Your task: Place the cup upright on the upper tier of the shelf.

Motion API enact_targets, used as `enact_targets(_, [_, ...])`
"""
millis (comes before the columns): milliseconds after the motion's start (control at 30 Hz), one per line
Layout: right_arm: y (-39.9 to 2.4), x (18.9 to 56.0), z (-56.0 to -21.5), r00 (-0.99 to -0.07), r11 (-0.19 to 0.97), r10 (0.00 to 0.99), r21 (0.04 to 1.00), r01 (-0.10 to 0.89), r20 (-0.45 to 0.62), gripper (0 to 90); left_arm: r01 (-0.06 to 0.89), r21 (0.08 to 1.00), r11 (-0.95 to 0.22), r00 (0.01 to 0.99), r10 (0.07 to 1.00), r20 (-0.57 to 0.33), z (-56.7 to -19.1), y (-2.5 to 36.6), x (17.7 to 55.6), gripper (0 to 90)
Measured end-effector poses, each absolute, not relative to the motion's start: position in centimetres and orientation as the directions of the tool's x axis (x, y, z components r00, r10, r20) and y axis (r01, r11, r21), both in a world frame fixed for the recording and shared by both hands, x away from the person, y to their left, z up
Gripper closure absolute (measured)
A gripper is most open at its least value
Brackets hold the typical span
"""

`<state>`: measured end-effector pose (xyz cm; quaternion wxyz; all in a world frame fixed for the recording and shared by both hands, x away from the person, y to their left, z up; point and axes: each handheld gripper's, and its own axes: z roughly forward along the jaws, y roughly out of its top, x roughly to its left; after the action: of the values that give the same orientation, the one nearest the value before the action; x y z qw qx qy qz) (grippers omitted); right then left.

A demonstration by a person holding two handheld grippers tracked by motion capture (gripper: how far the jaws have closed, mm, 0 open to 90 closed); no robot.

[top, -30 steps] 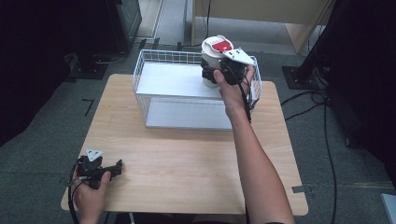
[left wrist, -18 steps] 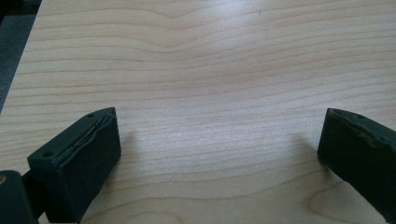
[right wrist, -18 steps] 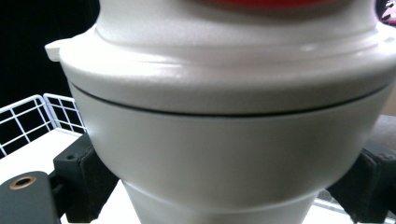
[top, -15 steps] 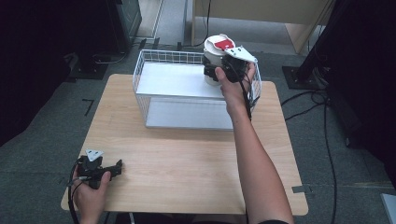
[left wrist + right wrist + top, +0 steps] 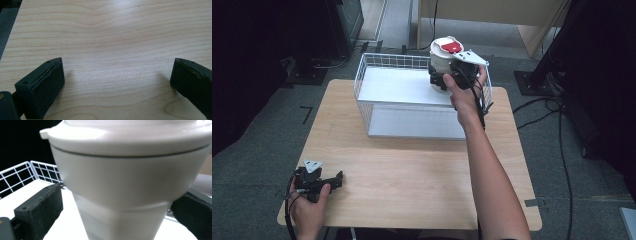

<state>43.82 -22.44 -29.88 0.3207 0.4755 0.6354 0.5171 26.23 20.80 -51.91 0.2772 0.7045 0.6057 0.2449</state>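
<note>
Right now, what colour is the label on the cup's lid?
Red, on the white lidded cup held over the wire basket; clearest in the high view.

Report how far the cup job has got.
Done: the white lidded cup is in the right gripper, raised at the wire basket's far right corner. In hand: carrying it; which way is unclear. Left: setting it down and letting go. The left gripper rests open on the table.
</note>
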Motion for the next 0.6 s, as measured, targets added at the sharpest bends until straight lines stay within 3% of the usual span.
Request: enact_targets(600, [-24.6,40.3,-31.9,-0.350,0.027,0.933,0.957,0.288,0.079,0.0,0.719,0.685,-0.117,0.149,0.989,0.012,-51.9,20.8,26.2,0.0])
